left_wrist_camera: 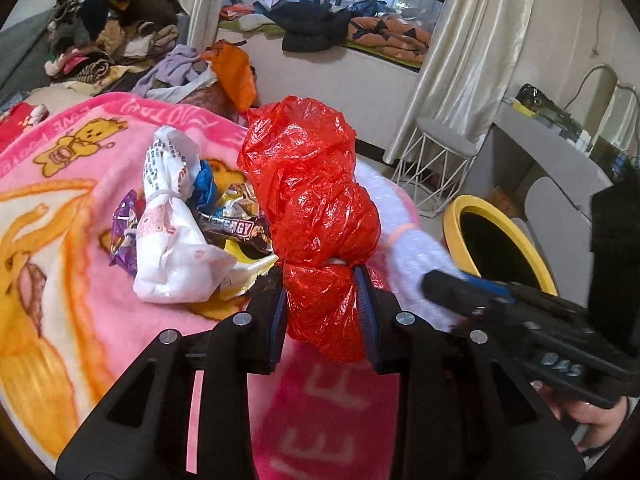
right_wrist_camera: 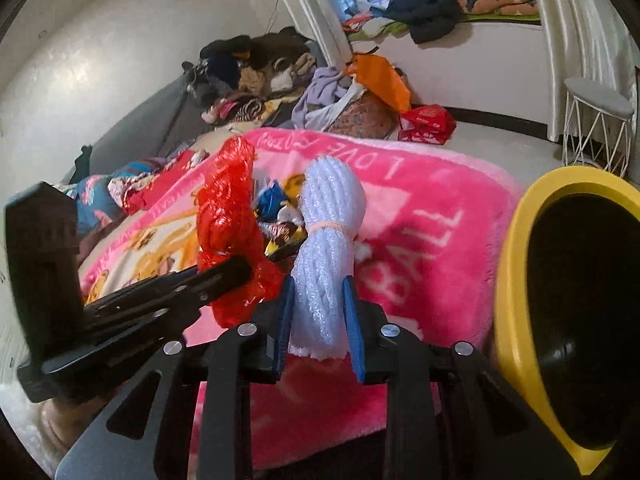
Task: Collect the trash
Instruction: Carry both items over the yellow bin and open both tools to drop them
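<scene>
My left gripper point(left_wrist_camera: 323, 280) is shut on a crumpled red plastic bag point(left_wrist_camera: 312, 200) and holds it above the pink blanket point(left_wrist_camera: 72, 184). My right gripper point(right_wrist_camera: 318, 296) is shut on a white foam roll point(right_wrist_camera: 328, 220) tied with a band, held beside the red bag point(right_wrist_camera: 228, 208). The foam roll also shows in the left wrist view point(left_wrist_camera: 412, 256). More trash lies on the blanket: a white printed bag point(left_wrist_camera: 172, 240), a brown snack wrapper point(left_wrist_camera: 236, 232), a purple wrapper point(left_wrist_camera: 124, 232). A yellow bin point(right_wrist_camera: 516, 280) with a black inside stands to the right of the bed.
The yellow bin also shows in the left wrist view point(left_wrist_camera: 500, 240). A white wire stool point(right_wrist_camera: 596, 128) stands by the curtain. Clothes point(right_wrist_camera: 256, 68) are heaped at the far end of the bed. A red bag point(right_wrist_camera: 428, 120) lies on the floor. A grey desk point(left_wrist_camera: 552, 152) is at right.
</scene>
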Demonstrator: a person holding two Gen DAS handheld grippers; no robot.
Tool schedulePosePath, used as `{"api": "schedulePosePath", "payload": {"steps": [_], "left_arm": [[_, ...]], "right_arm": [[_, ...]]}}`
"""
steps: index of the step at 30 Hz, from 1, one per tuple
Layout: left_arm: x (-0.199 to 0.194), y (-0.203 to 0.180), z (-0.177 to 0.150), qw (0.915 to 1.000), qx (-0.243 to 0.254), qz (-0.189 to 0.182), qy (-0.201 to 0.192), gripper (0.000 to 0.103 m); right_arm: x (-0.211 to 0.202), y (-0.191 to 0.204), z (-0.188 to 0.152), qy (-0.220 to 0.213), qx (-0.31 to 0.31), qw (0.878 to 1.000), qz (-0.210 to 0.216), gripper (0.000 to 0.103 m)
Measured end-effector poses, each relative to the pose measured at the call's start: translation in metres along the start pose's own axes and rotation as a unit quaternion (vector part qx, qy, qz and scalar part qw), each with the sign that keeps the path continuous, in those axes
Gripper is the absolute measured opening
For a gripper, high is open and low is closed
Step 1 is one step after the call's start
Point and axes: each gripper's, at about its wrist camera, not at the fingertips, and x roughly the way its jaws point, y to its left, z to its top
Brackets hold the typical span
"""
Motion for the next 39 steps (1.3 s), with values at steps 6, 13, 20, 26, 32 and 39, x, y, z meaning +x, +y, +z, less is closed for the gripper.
{"api": "schedulePosePath", "payload": {"steps": [6, 13, 20, 26, 32, 39], "left_arm": [[-0.011, -0.013, 0.004, 0.9998, 0.009, -0.009, -0.018, 0.025], [-0.014, -0.041, 0.016, 0.9987, 0.028, -0.031, -0.031, 0.025], [-0.005, -0.078, 0.021, 0.9963, 0.054, -0.059, -0.029, 0.025], [0.006, -0.111, 0.017, 0.9931, 0.08, -0.083, -0.023, 0.025], [0.026, -0.139, 0.016, 0.9896, 0.094, -0.109, 0.001, 0.025], [0.05, -0.174, 0.011, 0.9843, 0.117, -0.131, 0.02, 0.028]], "right_arm": [[-0.021, -0.009, 0.002, -0.029, 0.004, 0.999, -0.015, 0.023], [-0.048, -0.031, 0.001, -0.059, 0.022, 0.997, -0.045, 0.023], [-0.08, -0.066, -0.008, -0.086, 0.06, 0.99, -0.09, 0.023], [-0.107, -0.103, -0.017, -0.099, 0.1, 0.981, -0.136, 0.023], [-0.122, -0.128, -0.028, -0.098, 0.122, 0.973, -0.172, 0.023], [-0.134, -0.156, -0.043, -0.082, 0.164, 0.964, -0.191, 0.031]]}}
